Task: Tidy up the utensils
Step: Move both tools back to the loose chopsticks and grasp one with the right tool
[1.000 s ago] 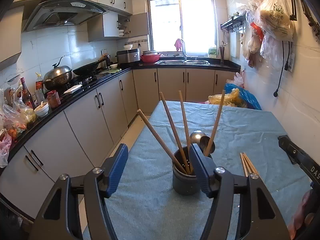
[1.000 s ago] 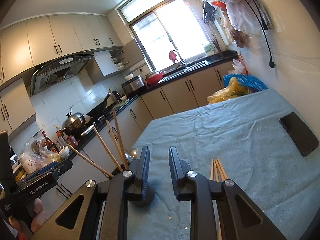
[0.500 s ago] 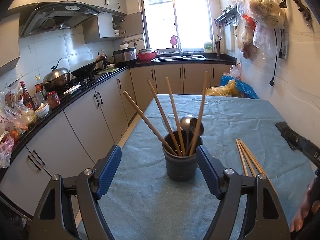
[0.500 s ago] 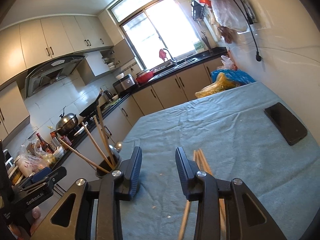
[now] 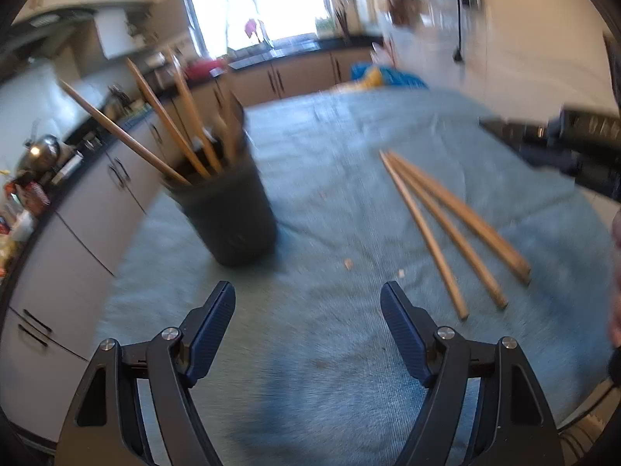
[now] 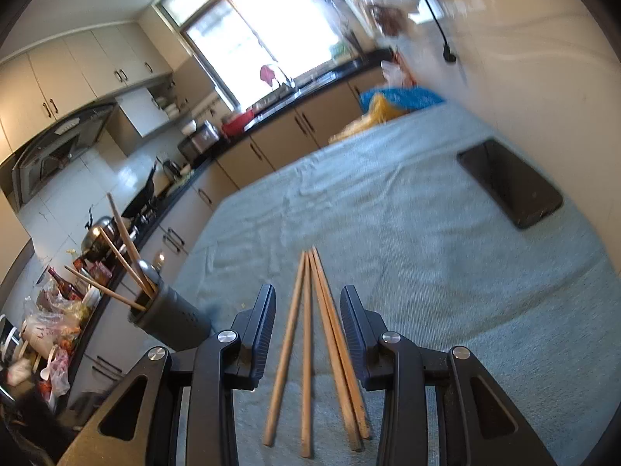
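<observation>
Two handheld grippers working over a table covered with a blue-green cloth (image 6: pixel 407 233); the dark utensil cup (image 5: pixel 229 213) serving as landmark.

Left gripper (image 5: pixel 308 303): its jaws are standing wide apart, having widened over the past second but not in its latter half, and nothing is lying between the blue pads (image 5: pixel 215 326). It is pointing down at bare cloth just in front of the cup, touching neither the cup nor the sticks.

Right gripper (image 6: pixel 308 322): its jaws are standing partly open, having widened early in the past second and then held. The loose chopsticks (image 6: pixel 310 334) are lying flat on the cloth in the gap between the pads (image 6: pixel 264 330), four sticks fanning toward the camera. The pads are not pressing on them; space is showing on both sides.

The cup is standing upright near the table's left edge, holding several chopsticks (image 5: pixel 167 124) that are leaning outward. The loose chopsticks are lying well to the right of the cup. A dark phone (image 6: pixel 508 182) is resting farther right, beside the wall.
</observation>
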A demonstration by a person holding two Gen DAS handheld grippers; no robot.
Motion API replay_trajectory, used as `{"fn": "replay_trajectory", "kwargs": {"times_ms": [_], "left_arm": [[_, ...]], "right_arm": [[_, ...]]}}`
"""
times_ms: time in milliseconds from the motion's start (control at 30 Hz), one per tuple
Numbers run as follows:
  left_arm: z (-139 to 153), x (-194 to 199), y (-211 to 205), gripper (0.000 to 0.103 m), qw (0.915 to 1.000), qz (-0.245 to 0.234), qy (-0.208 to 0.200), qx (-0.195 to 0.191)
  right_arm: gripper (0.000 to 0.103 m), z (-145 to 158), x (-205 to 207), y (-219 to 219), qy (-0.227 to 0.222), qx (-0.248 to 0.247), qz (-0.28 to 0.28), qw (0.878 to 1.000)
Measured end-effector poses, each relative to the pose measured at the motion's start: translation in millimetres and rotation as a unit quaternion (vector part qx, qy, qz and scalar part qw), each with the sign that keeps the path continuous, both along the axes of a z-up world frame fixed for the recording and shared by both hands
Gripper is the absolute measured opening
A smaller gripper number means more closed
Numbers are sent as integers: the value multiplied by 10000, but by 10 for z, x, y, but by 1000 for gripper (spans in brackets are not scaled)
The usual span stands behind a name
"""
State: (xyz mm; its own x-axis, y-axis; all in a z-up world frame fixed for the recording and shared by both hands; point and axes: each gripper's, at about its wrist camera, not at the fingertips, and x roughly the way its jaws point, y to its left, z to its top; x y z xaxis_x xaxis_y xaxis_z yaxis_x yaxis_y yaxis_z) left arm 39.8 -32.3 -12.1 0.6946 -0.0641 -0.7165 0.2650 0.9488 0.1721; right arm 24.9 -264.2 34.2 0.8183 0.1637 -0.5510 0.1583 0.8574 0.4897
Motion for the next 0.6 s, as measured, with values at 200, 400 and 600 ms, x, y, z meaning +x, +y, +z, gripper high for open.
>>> {"fn": "replay_trajectory", "kwargs": {"times_ms": [200,400,600], "left_arm": [[-326,249,16,76,9991,63,418,59],[-374,312,47,76,9983,13,581,-102],[-351,285,58,76,9982,-103,568,-162]], "right_arm": [[29,-117,367,-24,548,-63,521,9971],[18,-211,956,89,1144,-602,973,9868],[10,-457,1436,167,1634,-825,1222,9755]]}}
